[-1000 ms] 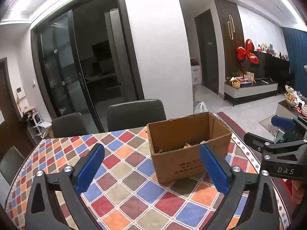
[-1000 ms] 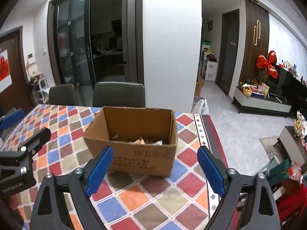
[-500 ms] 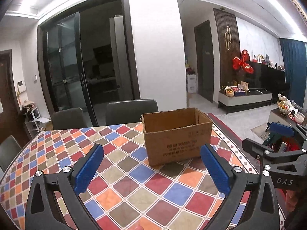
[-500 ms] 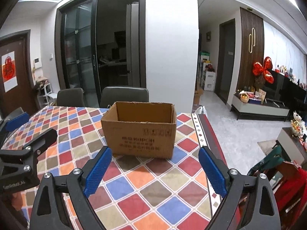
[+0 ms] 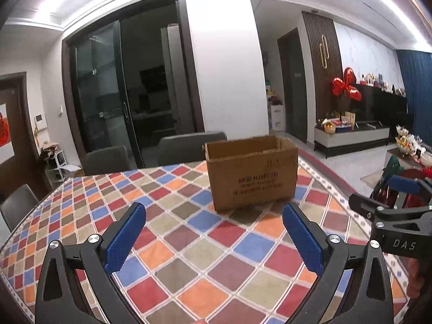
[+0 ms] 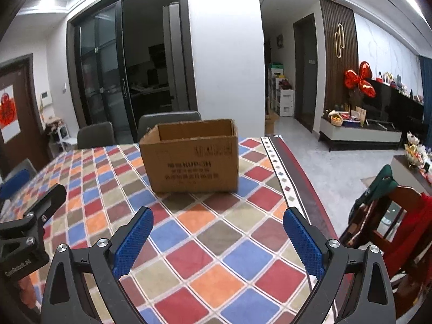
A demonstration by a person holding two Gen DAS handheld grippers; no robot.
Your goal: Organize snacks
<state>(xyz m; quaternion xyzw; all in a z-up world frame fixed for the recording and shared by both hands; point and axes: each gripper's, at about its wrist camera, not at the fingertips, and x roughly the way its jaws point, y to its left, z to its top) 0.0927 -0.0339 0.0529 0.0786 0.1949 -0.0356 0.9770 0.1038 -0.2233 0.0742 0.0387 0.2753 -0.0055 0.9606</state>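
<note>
An open brown cardboard box [image 5: 251, 172] [image 6: 191, 159] stands upright at the far side of the checkered table [image 5: 189, 243]. From this low angle its near wall hides whatever is inside. My left gripper [image 5: 212, 214] hovers over the tablecloth well short of the box, open and empty. My right gripper [image 6: 218, 213] is beside it, equally far back, and its jaws are opening with nothing between them. Each gripper shows at the edge of the other's view: the right one [image 5: 399, 216] and the left one [image 6: 29, 210].
Grey chairs [image 5: 189, 148] [image 6: 94, 135] stand behind the table's far edge. A wooden chair draped in red and green cloth [image 6: 391, 216] sits off the table's right edge [image 6: 294, 189]. Beyond are a white pillar, dark glass doors and a low cabinet.
Both grippers have pulled back from the box and sunk lower. The wrappers seen inside the box a second ago are now hidden behind its wall.
</note>
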